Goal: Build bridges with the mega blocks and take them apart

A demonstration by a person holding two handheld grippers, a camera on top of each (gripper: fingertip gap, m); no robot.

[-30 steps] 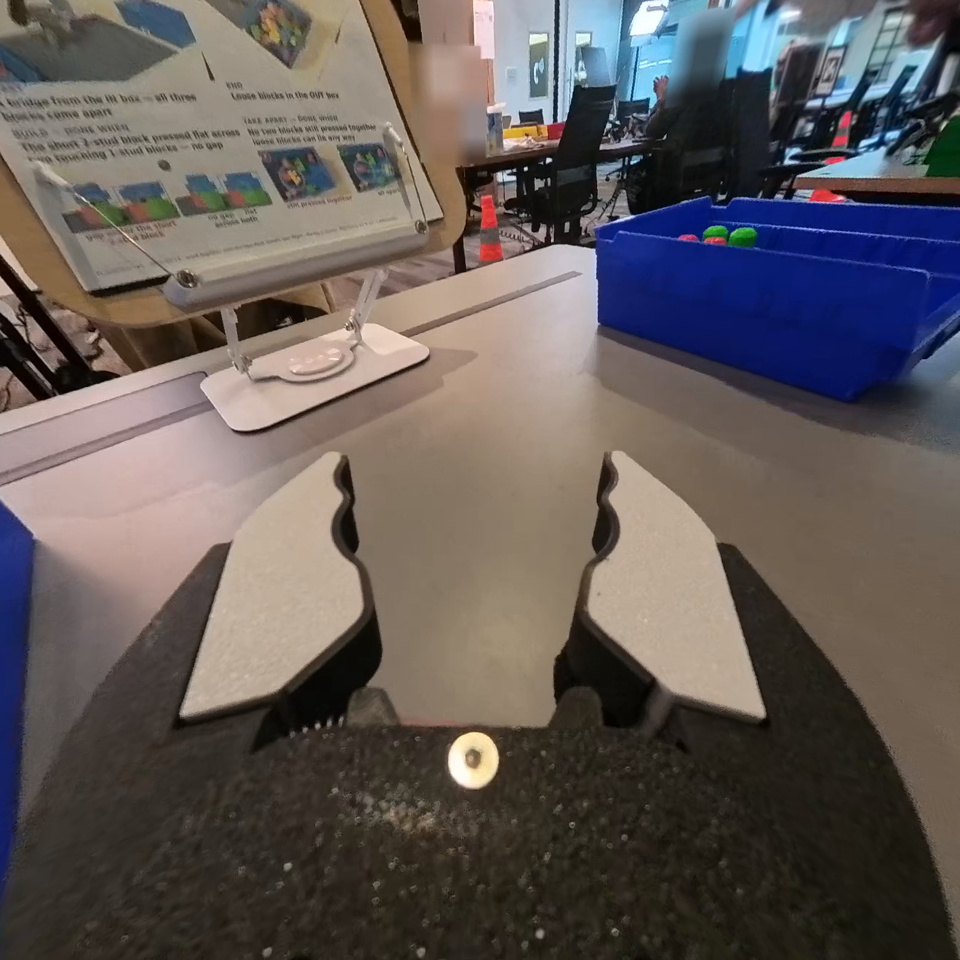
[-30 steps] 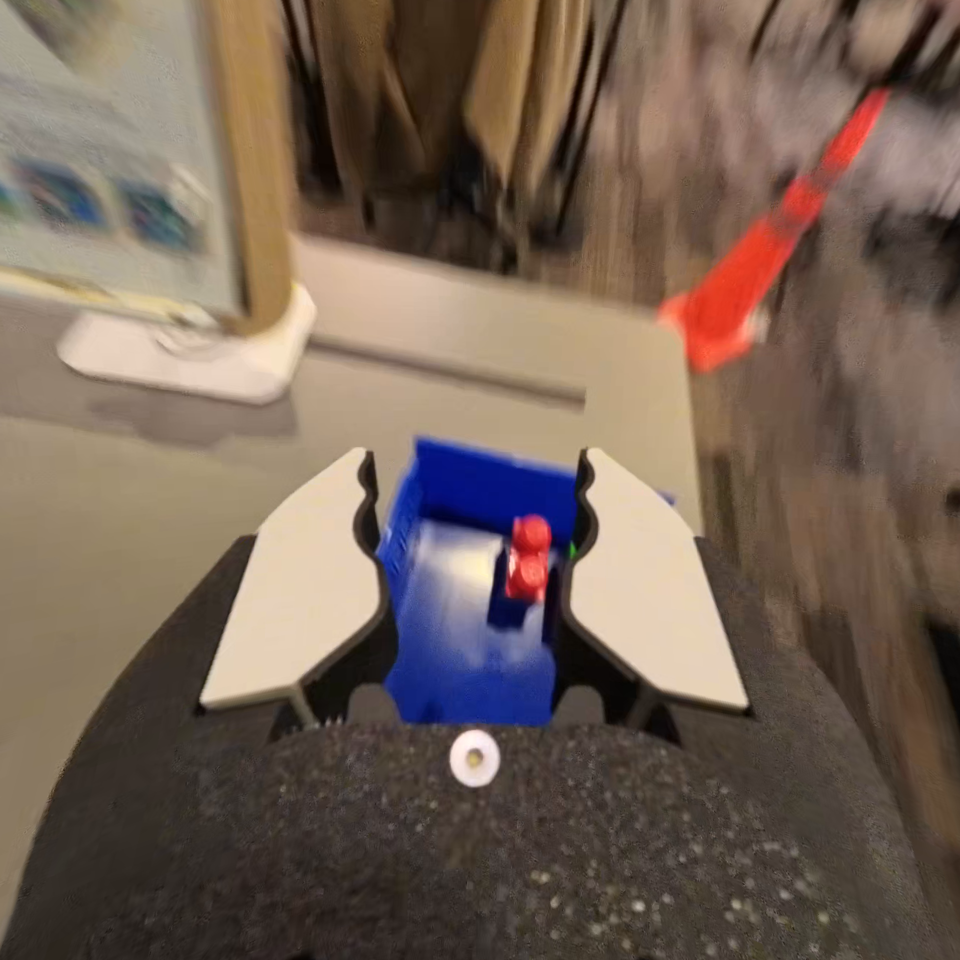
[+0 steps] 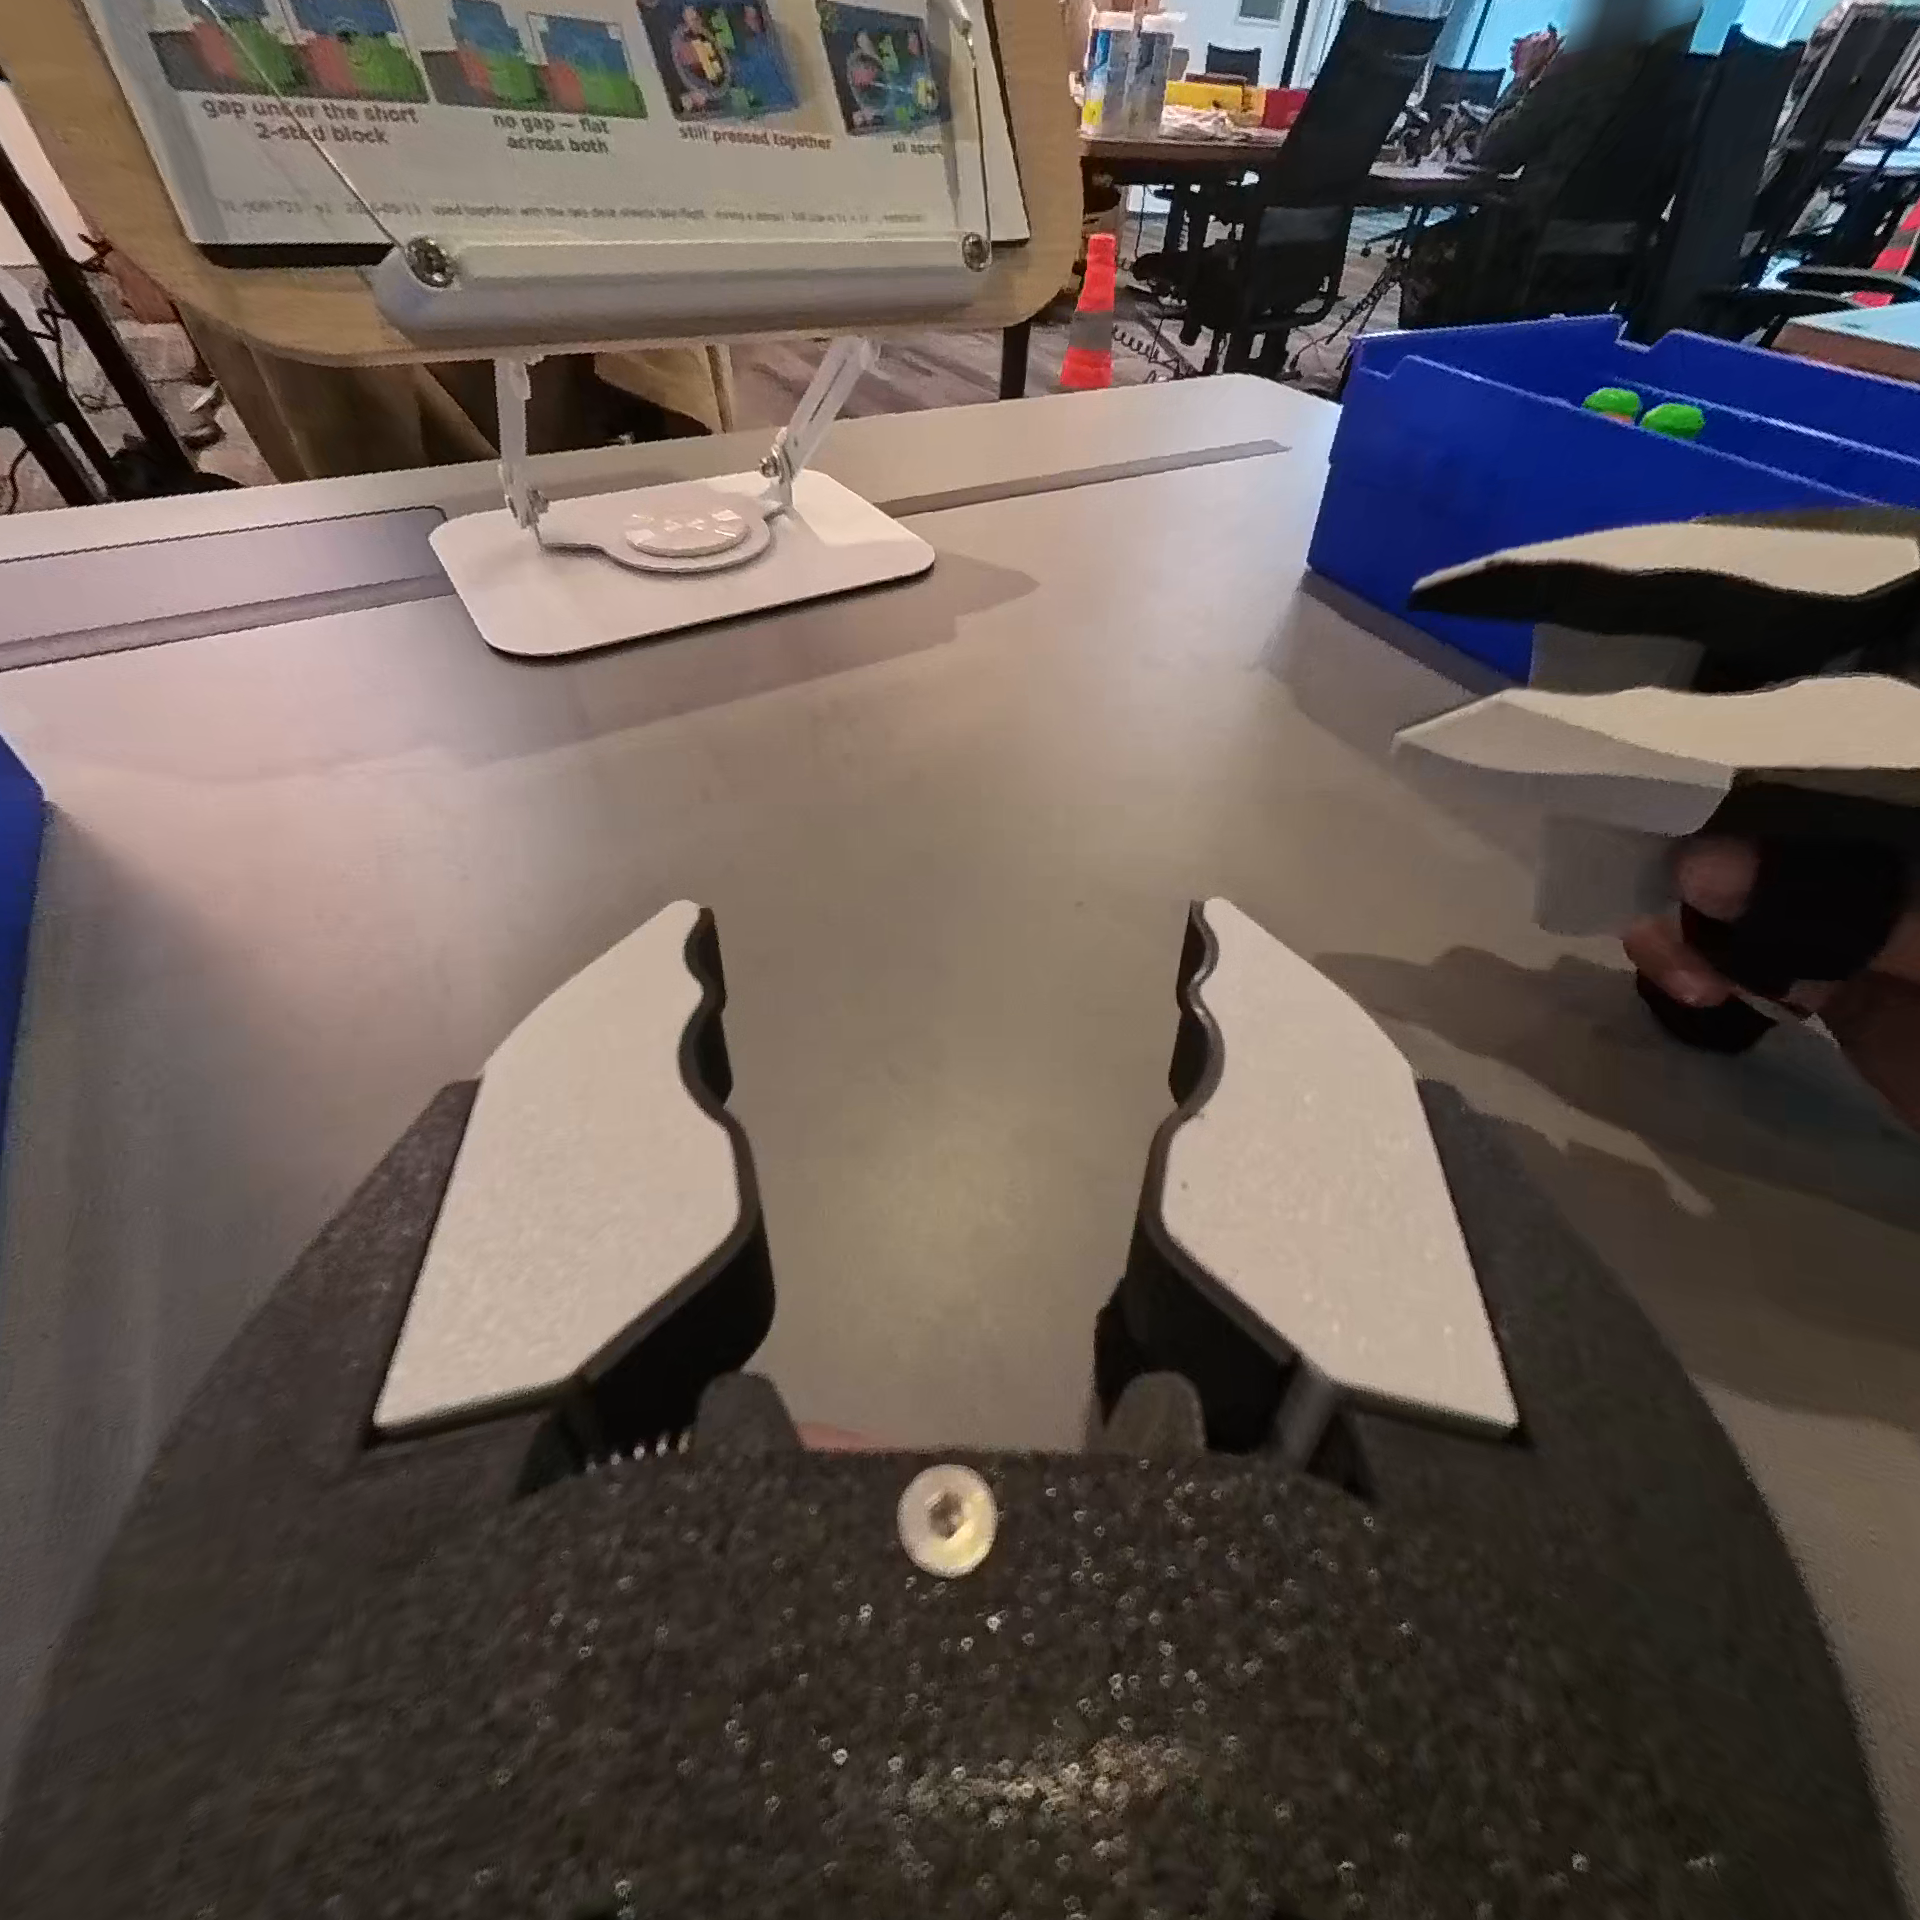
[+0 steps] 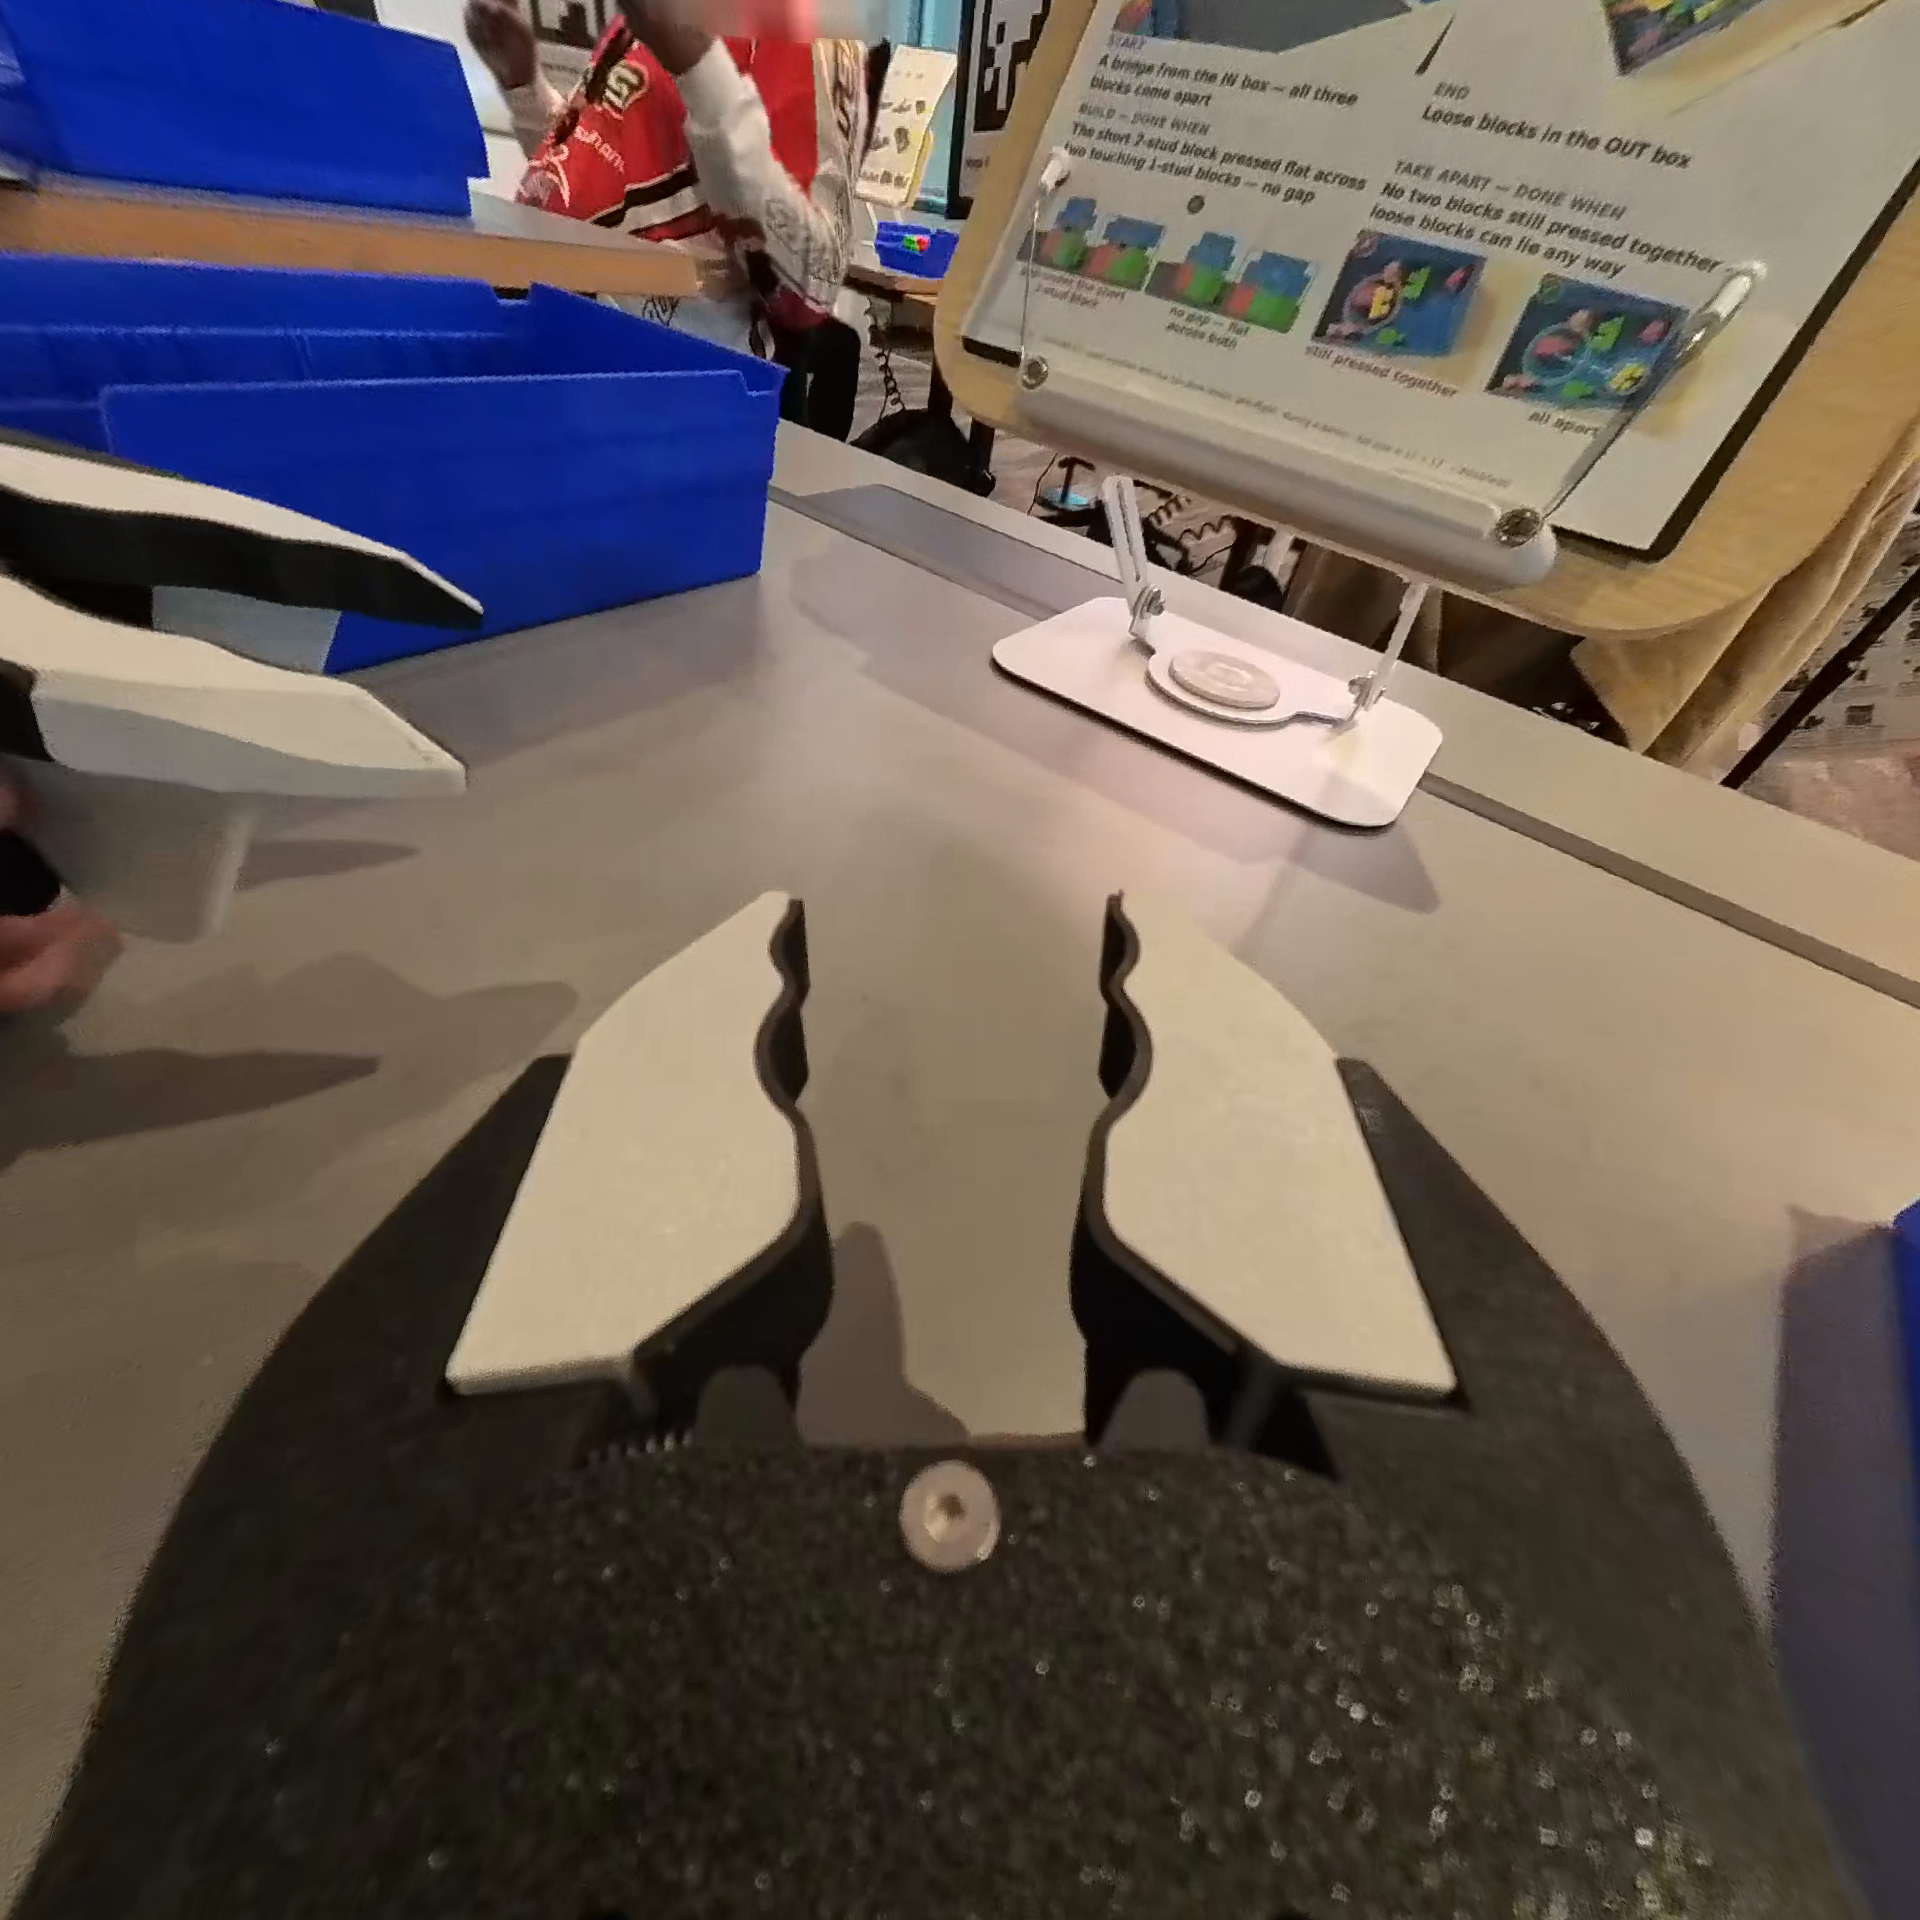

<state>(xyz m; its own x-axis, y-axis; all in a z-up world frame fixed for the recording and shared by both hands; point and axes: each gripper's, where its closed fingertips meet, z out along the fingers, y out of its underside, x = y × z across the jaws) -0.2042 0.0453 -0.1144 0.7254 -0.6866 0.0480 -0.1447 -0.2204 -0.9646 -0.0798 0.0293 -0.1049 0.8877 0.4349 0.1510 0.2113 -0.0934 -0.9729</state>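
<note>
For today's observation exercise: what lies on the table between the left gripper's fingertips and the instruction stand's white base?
Nothing: bare grey table runs from the left gripper to the white base, in the left wrist view.

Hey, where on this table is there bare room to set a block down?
The grey table is bare between the stand's white base and both open claws, left claw and right claw. The right side is crowded by the blue bin.
</note>
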